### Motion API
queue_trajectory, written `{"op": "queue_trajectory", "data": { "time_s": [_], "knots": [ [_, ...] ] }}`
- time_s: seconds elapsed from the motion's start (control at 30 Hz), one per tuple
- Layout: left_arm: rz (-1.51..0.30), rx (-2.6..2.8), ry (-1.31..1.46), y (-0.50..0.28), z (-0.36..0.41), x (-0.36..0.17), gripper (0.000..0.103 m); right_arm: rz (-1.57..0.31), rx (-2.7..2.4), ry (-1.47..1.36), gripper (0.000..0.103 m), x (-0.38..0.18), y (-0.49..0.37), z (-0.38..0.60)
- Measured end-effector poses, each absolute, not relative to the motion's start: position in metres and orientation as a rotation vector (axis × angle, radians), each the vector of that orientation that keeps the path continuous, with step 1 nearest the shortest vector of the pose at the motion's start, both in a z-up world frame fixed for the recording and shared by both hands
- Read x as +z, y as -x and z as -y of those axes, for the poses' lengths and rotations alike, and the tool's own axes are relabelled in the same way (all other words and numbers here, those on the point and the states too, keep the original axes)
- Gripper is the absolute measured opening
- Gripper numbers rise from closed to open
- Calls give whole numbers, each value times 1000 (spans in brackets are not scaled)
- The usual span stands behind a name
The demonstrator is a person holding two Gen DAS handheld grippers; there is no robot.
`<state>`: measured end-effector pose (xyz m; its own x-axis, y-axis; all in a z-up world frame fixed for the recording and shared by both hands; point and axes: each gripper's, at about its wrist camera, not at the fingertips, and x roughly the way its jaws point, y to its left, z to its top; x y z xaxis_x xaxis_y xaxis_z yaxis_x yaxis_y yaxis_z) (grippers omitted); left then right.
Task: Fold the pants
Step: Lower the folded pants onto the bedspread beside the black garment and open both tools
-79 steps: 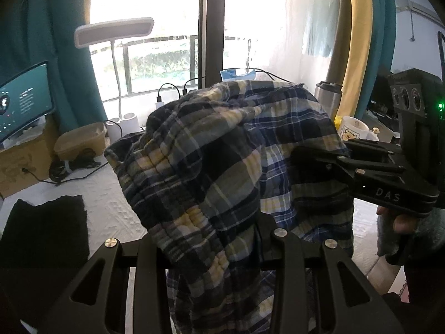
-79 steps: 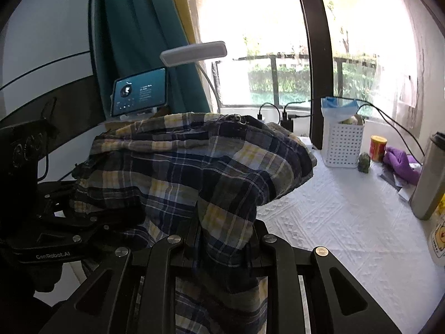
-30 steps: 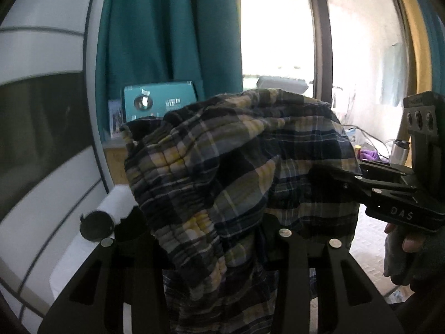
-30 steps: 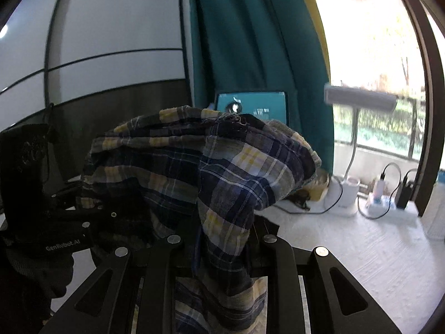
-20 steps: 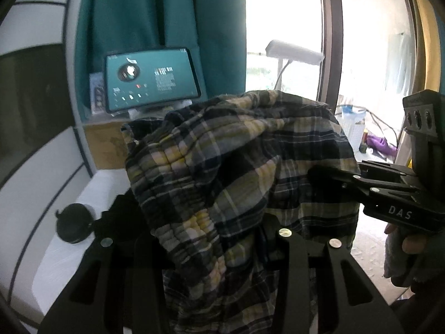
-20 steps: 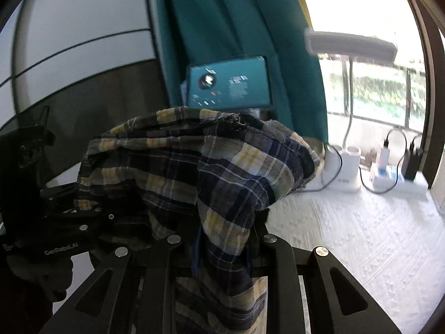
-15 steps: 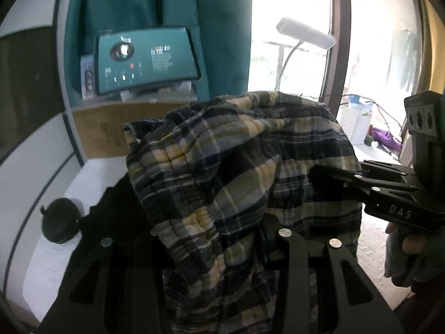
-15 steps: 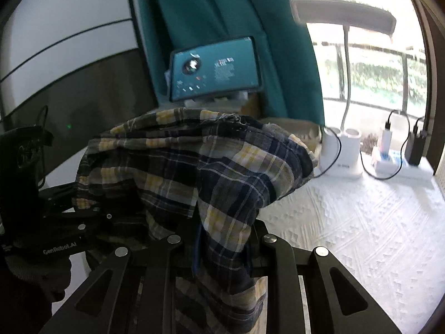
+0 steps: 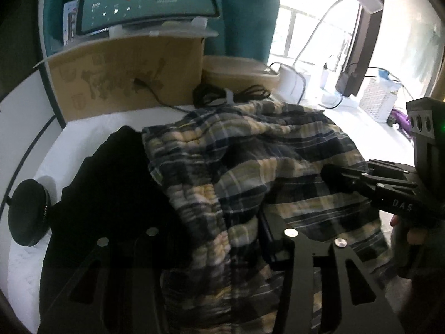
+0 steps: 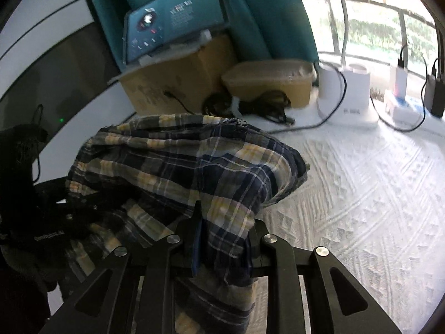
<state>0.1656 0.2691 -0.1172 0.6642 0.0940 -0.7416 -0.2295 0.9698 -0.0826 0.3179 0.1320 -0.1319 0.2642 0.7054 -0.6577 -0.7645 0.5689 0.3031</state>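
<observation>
Over black garment, plaid pants lowered; tools' jaws just opening.

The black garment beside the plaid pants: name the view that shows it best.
The left wrist view: the black garment lies in full sight on the white cover, left of the plaid pants. The right wrist view shows no clear sign of it; the pants block that side.
</observation>
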Motion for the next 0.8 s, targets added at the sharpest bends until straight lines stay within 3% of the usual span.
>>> {"op": "queue_trajectory", "data": {
  "time_s": [0.13, 0.17, 0.3, 0.63, 0.8],
  "knots": [
    [-847, 193, 198, -165, -278, -123, 52, -899, 932, 58, 66, -147, -337, -127],
    [-853, 198, 202, -164, -280, -124, 53, -907, 914, 35, 69, -148, -341, -123],
    [-857, 207, 214, -157, -287, -118, 58, -892, 859, 29, 69, -145, -349, -104],
    [-725, 168, 251, -149, -301, -66, 58, -822, 742, 13, 69, -125, -368, -70],
    [-783, 210, 237, -171, -307, -81, 58, -794, 796, 48, 69, -121, -365, -85]
  ]
}}
